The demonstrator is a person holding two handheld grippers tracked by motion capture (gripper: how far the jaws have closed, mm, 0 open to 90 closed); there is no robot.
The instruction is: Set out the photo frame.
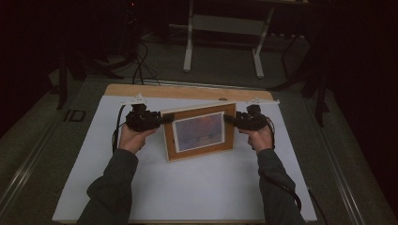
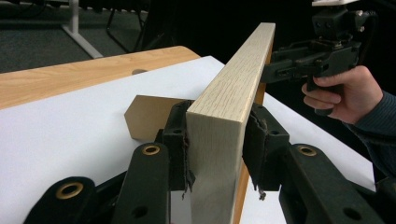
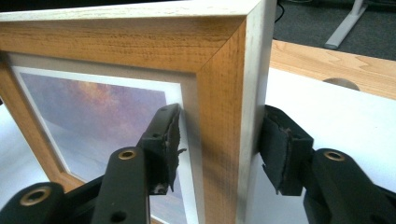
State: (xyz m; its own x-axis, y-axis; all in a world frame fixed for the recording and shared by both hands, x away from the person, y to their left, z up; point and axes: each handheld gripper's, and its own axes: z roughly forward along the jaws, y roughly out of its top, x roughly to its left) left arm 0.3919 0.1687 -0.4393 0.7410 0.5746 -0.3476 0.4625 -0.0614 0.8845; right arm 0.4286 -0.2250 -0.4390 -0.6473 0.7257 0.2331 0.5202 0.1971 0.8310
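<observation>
A wooden picture frame [image 1: 197, 152] with a purple-orange print stands upright on the white sheet [image 1: 197, 187], turned slightly. My left gripper [image 1: 162, 119] is at its upper left edge, and in the left gripper view both pads [image 2: 180, 140] sit flush against the frame's pale side [image 2: 233, 79]. My right gripper [image 1: 230, 118] straddles the upper right edge. In the right gripper view its jaws [image 3: 219, 121] flank the frame's corner [image 3: 121, 42]: the back pad [image 3: 275, 154] is at the wood, while the front pad stands slightly off the face. The right gripper [image 2: 275, 72] also appears beyond the frame's far end.
A brown easel stand [image 2: 147, 116] sticks out behind the frame. The white sheet lies on a light wooden tabletop [image 1: 187, 91]. Beyond it are a dark floor, cables [image 1: 141, 65] and the white legs of another table [image 1: 187, 47].
</observation>
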